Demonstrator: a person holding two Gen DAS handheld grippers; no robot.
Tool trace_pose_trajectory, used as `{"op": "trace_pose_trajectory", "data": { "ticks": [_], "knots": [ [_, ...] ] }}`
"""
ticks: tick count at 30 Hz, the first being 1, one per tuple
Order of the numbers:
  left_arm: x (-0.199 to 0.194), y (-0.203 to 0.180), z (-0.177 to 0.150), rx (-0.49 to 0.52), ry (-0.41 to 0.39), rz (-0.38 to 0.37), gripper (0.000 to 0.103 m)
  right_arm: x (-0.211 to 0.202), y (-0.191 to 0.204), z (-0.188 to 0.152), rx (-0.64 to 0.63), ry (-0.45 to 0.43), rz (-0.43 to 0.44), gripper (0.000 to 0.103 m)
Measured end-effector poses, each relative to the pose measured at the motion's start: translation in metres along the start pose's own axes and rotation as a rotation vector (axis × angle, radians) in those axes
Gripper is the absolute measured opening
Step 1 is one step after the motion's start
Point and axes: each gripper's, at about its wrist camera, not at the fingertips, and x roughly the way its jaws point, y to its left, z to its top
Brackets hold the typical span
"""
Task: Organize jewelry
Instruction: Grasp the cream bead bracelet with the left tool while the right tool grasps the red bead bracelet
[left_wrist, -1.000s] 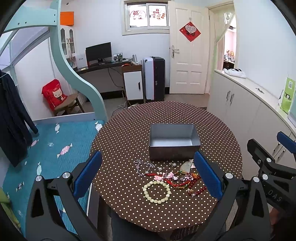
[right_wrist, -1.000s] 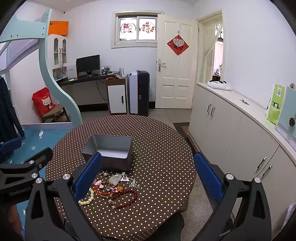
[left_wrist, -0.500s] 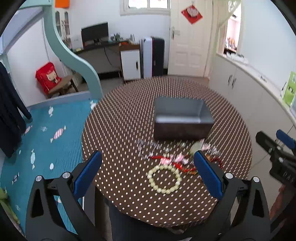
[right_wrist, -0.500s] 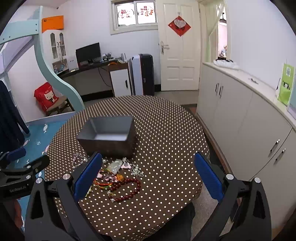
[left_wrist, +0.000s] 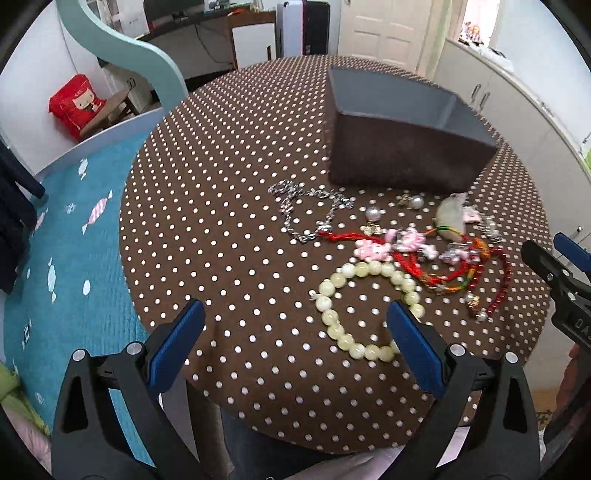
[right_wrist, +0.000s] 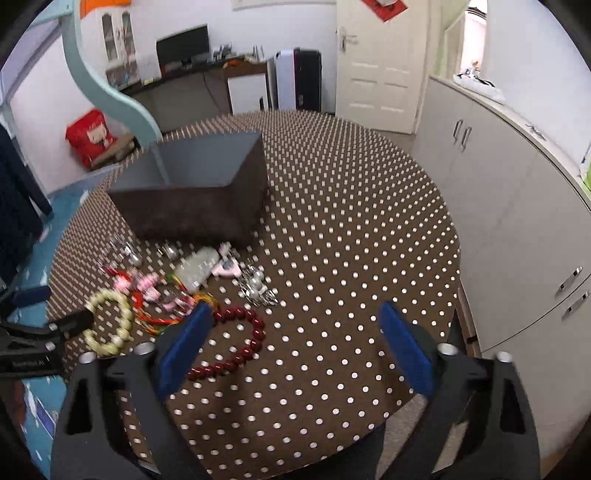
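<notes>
A pile of jewelry lies on the round polka-dot table (left_wrist: 221, 206) in front of a grey open box (left_wrist: 402, 136). It holds a pale green bead bracelet (left_wrist: 364, 306), a silver chain (left_wrist: 303, 208), red cords with pink charms (left_wrist: 402, 245) and a dark red bead bracelet (right_wrist: 240, 339). My left gripper (left_wrist: 295, 328) is open and empty, low over the table, its right finger at the green bracelet. My right gripper (right_wrist: 293, 334) is open and empty, its left finger over the red bracelet. The box (right_wrist: 195, 192) and the green bracelet (right_wrist: 109, 321) also show in the right wrist view.
White cabinets (right_wrist: 517, 206) stand right of the table. A bed with a teal cover (left_wrist: 55, 258) and a curved teal frame (left_wrist: 147, 62) lies to the left. A desk with a monitor (right_wrist: 183, 46) and a door (right_wrist: 380, 55) are at the back.
Both grippers have come down and forward toward the jewelry pile. The table and jewelry now fill much more of both views. Both stay open.
</notes>
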Motion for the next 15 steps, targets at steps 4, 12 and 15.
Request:
{"op": "trace_pose_trajectory", "data": {
  "ticks": [4,12,15],
  "knots": [
    [0.012,0.002,0.002,0.011,0.028,0.006,0.087,0.012,0.0,-0.003,-0.025,0.034,0.021,0.075],
    [0.02,0.006,0.007,0.081,0.068,-0.044,0.056,0.018,0.009,-0.005,-0.125,0.057,0.056,0.032],
    [0.017,-0.004,0.01,0.142,0.071,-0.089,0.03,0.016,0.019,-0.01,-0.175,0.042,0.07,0.008]
  ]
}}
